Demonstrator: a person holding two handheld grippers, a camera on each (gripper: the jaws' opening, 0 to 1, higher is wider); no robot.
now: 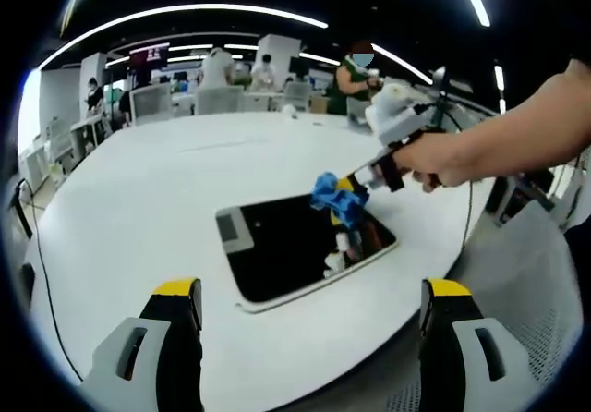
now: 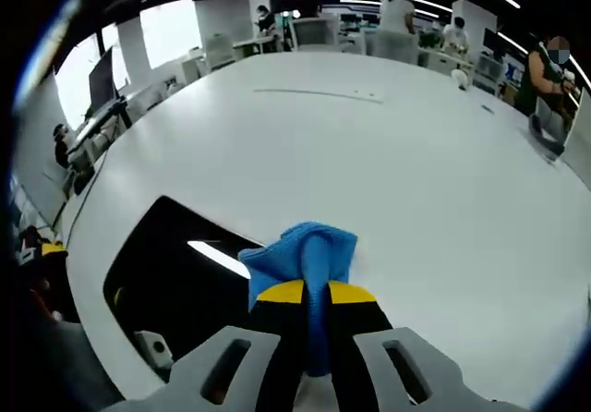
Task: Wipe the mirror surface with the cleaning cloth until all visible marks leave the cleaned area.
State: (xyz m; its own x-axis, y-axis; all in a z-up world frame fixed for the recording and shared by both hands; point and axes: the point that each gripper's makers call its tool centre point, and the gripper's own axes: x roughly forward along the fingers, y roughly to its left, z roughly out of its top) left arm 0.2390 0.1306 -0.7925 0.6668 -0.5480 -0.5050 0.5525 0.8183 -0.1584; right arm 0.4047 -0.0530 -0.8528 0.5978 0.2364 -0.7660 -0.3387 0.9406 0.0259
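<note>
A dark rectangular mirror [image 1: 295, 250] with a white rim lies flat on the white table [image 1: 148, 181]. In the left gripper view the right gripper [image 1: 355, 188], held by a person's hand, presses a blue cleaning cloth [image 1: 334, 196] onto the mirror's far right edge. My left gripper [image 1: 309, 306] hovers open at the near edge of the table, short of the mirror, holding nothing. In the right gripper view the right gripper [image 2: 316, 294] is shut on the blue cloth [image 2: 303, 253], which bunches above the yellow fingertips beside the mirror [image 2: 157, 273].
The white table [image 2: 388, 163] stretches far beyond the mirror. A thin flat strip [image 2: 319, 92] lies on its far part. Desks, chairs and several people stand in the background. A grey mesh chair [image 1: 526, 283] sits at the table's right edge.
</note>
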